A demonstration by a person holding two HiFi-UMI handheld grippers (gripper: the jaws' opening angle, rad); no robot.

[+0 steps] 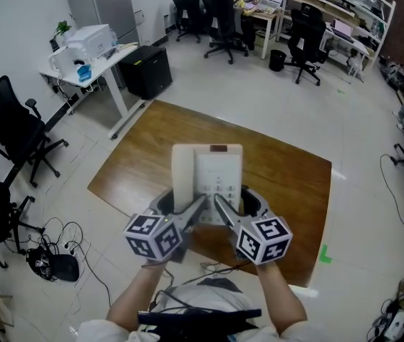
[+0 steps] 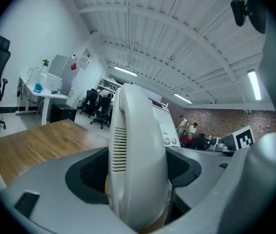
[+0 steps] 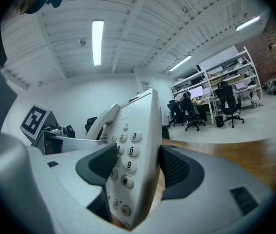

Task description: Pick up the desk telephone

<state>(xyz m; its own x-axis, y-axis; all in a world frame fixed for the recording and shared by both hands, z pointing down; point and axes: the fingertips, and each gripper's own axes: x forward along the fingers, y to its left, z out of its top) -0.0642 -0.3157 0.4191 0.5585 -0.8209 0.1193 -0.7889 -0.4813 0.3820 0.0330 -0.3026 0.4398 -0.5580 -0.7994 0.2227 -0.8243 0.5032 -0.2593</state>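
The white desk telephone (image 1: 207, 179) hangs in the air above the brown wooden table (image 1: 144, 144), held from its near end by both grippers. My left gripper (image 1: 180, 209) is shut on the phone's handset side (image 2: 137, 160), with its dark pads (image 2: 91, 172) pressed against both faces. My right gripper (image 1: 239, 206) is shut on the keypad side (image 3: 130, 150); one pad (image 3: 99, 165) lies over the number keys and the other presses the underside. The phone stands on edge in both gripper views.
A white desk with a printer (image 1: 91, 41) and a black cabinet (image 1: 148, 70) stand at the far left. Black office chairs (image 1: 9, 127) are at the left, with cables (image 1: 52, 255) on the floor. More desks and chairs (image 1: 305, 38) line the back.
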